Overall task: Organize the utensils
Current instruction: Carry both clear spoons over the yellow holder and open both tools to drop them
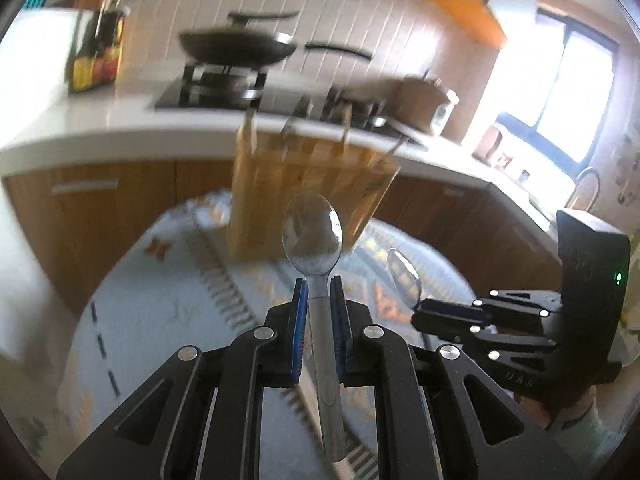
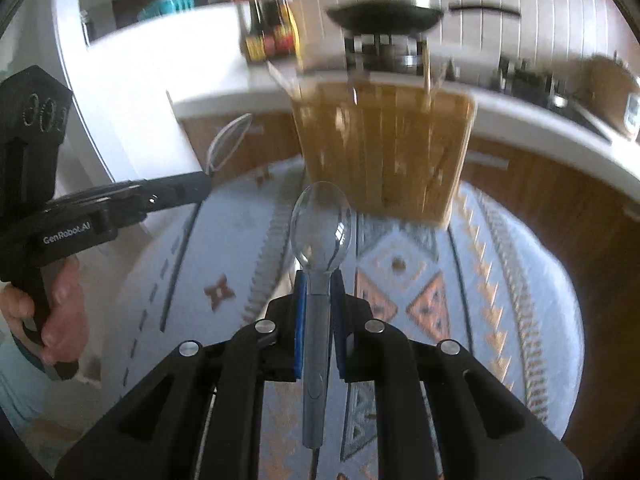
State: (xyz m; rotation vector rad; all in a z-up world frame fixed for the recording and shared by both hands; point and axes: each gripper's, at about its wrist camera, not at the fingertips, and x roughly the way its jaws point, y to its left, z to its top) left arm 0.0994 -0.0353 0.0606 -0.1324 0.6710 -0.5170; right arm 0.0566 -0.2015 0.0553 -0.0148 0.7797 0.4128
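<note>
My left gripper [image 1: 319,284] is shut on the neck of a metal spoon [image 1: 312,232], bowl pointing forward, above the round table. My right gripper [image 2: 320,276] is shut on a second metal spoon [image 2: 322,228] the same way. Ahead of both stands a wooden slatted utensil holder [image 1: 308,196] with several utensil handles sticking out of its top; it also shows in the right wrist view [image 2: 384,148]. The right gripper with its spoon [image 1: 404,276] shows at the right of the left wrist view. The left gripper and its spoon [image 2: 228,140] show at the left of the right wrist view.
The round table wears a pale patterned cloth [image 2: 460,280]. Behind it runs a white kitchen counter [image 1: 100,128] with a wok on a gas stove [image 1: 236,46], sauce bottles [image 1: 98,56] and a rice cooker [image 1: 432,104]. A sink tap [image 1: 586,188] is at the right.
</note>
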